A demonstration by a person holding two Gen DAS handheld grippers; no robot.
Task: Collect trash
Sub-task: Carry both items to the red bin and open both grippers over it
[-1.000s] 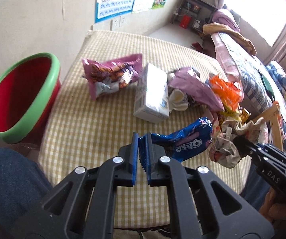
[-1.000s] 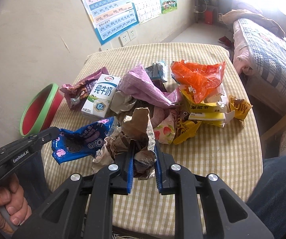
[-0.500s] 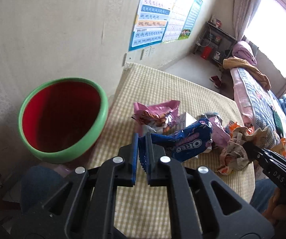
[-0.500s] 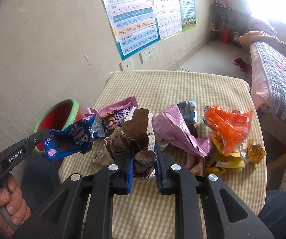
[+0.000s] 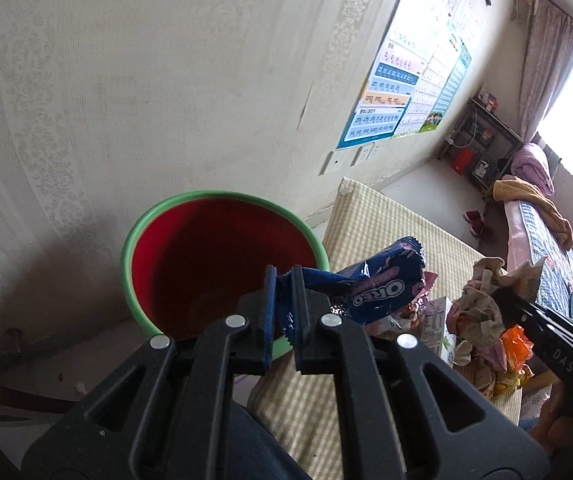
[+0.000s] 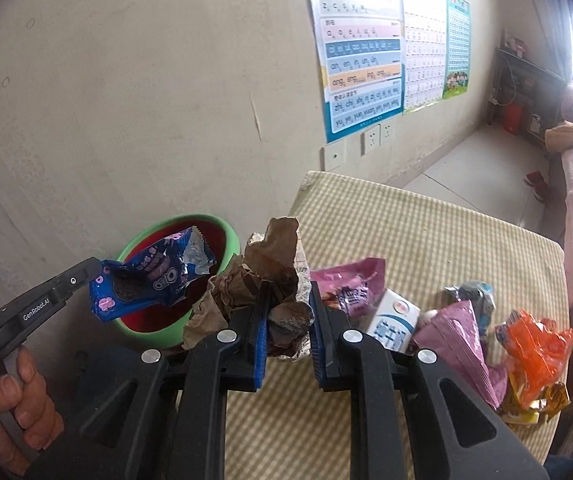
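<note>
As the left wrist view was taken, the left gripper (image 5: pixel 282 300) was seen clamped tight on one crimped end of the blue Oreo wrapper (image 5: pixel 370 288), so that the rest of the pack projected free towards 2 o'clock. By this end grip the wrapper was left clear to drop once the jaws were parted. The red bin with the green rim (image 5: pixel 222 260) was seen just beyond the fingertips, from 10 to 12 o'clock, beside the table (image 5: pixel 386 232); the clamped end was judged to be about over its near rim. The right gripper (image 5: pixel 502 296) was seen at 3 o'clock, closed on crumpled brown paper (image 5: pixel 482 296).

Where the right wrist view was taken, the right gripper (image 6: pixel 286 316) was seen almost fully closed, the wad of crumpled brown paper (image 6: pixel 270 276) being pinched between its pads and bulging above them towards 12 o'clock. The left gripper (image 6: pixel 98 270) was seen at 9 o'clock, with the Oreo wrapper (image 6: pixel 154 276) held over the bin's mouth (image 6: pixel 230 240). A release there was judged appropriate. More wrappers and a milk carton (image 6: pixel 394 320) lay on the table (image 6: pixel 426 240) from 2 to 4 o'clock, not yet collected.
</note>
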